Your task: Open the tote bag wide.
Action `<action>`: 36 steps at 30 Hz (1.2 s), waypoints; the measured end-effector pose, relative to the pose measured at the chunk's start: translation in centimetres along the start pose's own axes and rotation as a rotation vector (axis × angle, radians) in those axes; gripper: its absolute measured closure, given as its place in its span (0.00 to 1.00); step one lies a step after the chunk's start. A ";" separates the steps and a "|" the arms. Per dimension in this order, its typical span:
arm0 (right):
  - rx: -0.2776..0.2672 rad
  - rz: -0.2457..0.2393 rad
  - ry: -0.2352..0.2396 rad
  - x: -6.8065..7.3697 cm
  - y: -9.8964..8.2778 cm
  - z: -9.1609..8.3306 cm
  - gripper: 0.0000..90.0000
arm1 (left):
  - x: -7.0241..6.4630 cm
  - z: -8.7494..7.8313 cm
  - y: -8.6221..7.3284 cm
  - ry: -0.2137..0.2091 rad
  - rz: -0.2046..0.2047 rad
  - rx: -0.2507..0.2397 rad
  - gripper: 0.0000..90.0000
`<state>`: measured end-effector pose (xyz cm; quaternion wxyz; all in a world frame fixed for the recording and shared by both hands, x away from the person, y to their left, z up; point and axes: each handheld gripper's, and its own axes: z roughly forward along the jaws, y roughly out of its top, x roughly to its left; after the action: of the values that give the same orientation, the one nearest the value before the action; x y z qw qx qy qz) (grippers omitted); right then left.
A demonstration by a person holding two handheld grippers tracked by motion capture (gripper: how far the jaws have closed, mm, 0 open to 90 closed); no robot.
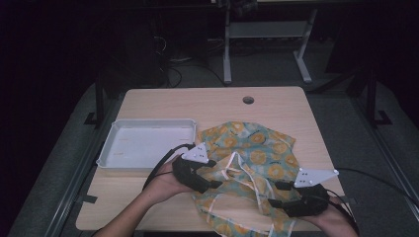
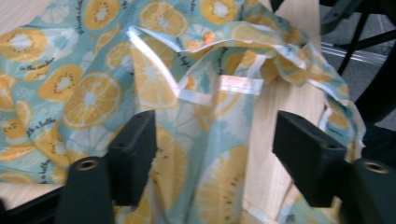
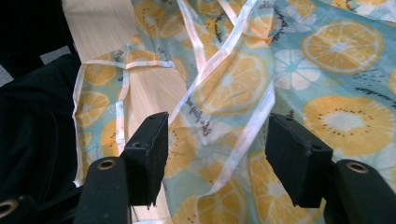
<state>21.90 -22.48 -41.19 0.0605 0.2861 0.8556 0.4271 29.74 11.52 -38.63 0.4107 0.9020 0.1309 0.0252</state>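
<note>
A thin teal cloth (image 1: 257,148) printed with orange slices and edged in white tape lies crumpled on the right half of the wooden table (image 1: 197,103). My left gripper (image 1: 213,174) rests at the cloth's left edge, pointing right. In the left gripper view the cloth (image 2: 88,93) lies under and between the wide-apart jaws of that gripper (image 2: 215,126), and the pads are not pressing it. My right gripper (image 1: 274,194) sits at the cloth's near right corner, pointing left. Its jaws (image 3: 217,123) stand apart over the cloth (image 3: 341,51), with a white strap (image 3: 219,60) running between them.
A shallow white tray (image 1: 148,122) stands on the left of the table, just behind my left hand. A round cable hole (image 1: 248,99) sits near the far edge. Beyond the table are dark floor and a metal stand (image 1: 227,59).
</note>
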 end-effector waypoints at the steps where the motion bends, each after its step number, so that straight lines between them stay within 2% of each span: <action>1: -0.001 0.000 0.001 0.1 0.0 0.0 0.43 | 0.1 0.2 -0.1 0.011 0.004 0.004 0.42; 4: -0.003 -0.003 0.003 0.4 0.0 0.1 0.43 | 0.3 0.4 -0.2 0.030 0.018 0.004 0.60; 8: 0.002 0.000 0.018 0.8 -0.2 0.3 0.41 | 0.9 0.4 -0.5 0.031 0.005 0.007 0.95; 9: 0.007 -0.001 0.022 0.9 -0.3 0.4 0.41 | 1.1 0.4 -0.5 0.028 -0.001 0.006 0.98; 13: 0.016 0.001 0.013 1.0 -0.6 0.3 0.39 | 1.5 0.2 -0.4 0.029 -0.032 -0.007 0.99; 17: 0.012 -0.005 -0.014 0.9 -1.1 -0.2 0.37 | 2.2 0.3 -0.3 0.034 -0.065 -0.022 0.99; 20: 0.019 -0.006 -0.011 1.0 -1.6 -0.4 0.37 | 2.8 0.6 -0.4 0.032 -0.102 -0.057 0.99; 22: 0.033 -0.008 -0.009 1.0 -1.7 -0.3 0.38 | 3.0 0.9 -0.4 0.025 -0.113 -0.072 0.99; 26: 0.026 -0.034 -0.004 1.2 -1.6 -0.4 0.39 | 3.0 1.3 -0.6 0.031 -0.107 -0.066 0.99; 29: 0.035 -0.019 0.024 1.3 -1.8 -0.4 0.46 | 3.1 1.3 -0.7 0.027 -0.120 -0.076 0.99; 30: 0.054 -0.018 0.032 1.3 -2.0 -0.2 0.46 | 3.2 1.3 -0.7 0.025 -0.119 -0.075 0.99; 34: 0.134 -0.017 0.010 1.1 -2.6 0.7 0.49 | 3.2 1.4 -0.7 0.019 -0.126 -0.075 0.99; 36: 0.138 -0.001 0.012 0.9 -2.8 0.8 0.50 | 3.1 1.5 -0.7 0.013 -0.122 -0.071 0.99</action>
<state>20.22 -22.70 -43.69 0.0356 0.2864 0.8835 0.3690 32.82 11.69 -40.36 0.4423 0.8770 0.1873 0.0108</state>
